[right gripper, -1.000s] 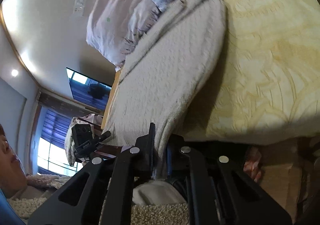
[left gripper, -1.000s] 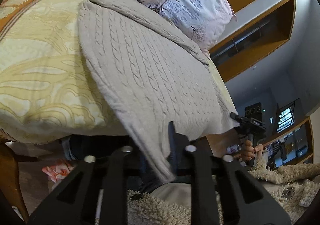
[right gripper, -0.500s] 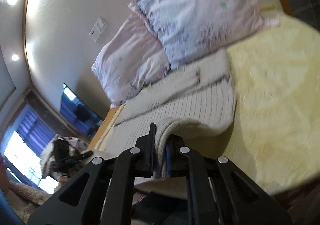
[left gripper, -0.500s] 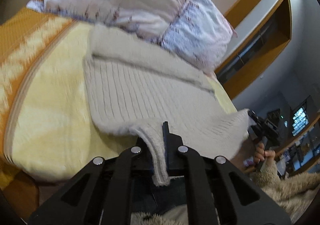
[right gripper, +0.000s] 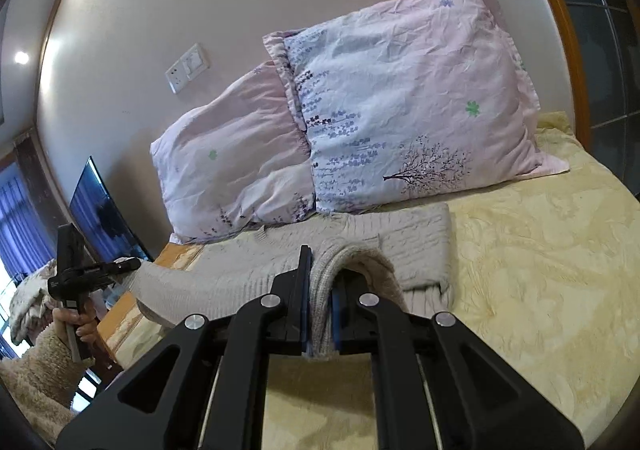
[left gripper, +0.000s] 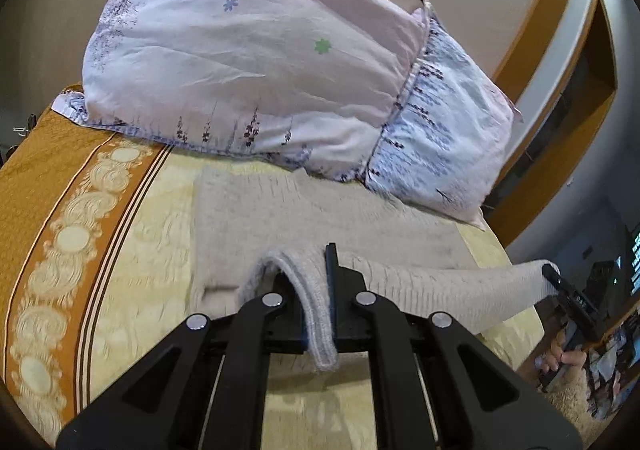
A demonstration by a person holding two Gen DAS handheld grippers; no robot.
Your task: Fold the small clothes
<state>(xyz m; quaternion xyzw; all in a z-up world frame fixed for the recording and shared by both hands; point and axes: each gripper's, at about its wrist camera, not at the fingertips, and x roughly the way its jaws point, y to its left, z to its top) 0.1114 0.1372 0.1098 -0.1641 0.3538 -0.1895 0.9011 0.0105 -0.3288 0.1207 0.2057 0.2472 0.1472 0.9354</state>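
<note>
Both grippers have come up and fwd since a sec ago: back then the knit hung down off the bed edge below them, now its near hem is lifted over the mattress and the pillows fill the top of each view.

Left gripper (left gripper: pixel 320 302) is clenched on a bunched bit of the beige sweater (left gripper: pixel 300 210), hem edge dangling out the back between the jaws. Right gripper (right gripper: pixel 320 306) is clamped the same way on the other corner of that hem, w/ a thick roll of knit pinched in it. Between the two the hem hangs as a slack band. Rest of the sweater lies flat on the yellow bedspread (right gripper: pixel 540 250), far end just about touching the pillows (right gripper: pixel 400 110).

Imo this is the bottom-to-top fold, roughly midway, hem not yet laid down.

What could go wrong:
- knit is heavy + stretchy, so if one hand gets ahead of the other the fold lands crooked
- the slack band btwn the grippers could sag and crease under itself when laid down
- carrying too far fwd pushes the collar end into the pillows and rucks it up
- each pinch is a small bunch at the corner, a tug could slip it out
</note>
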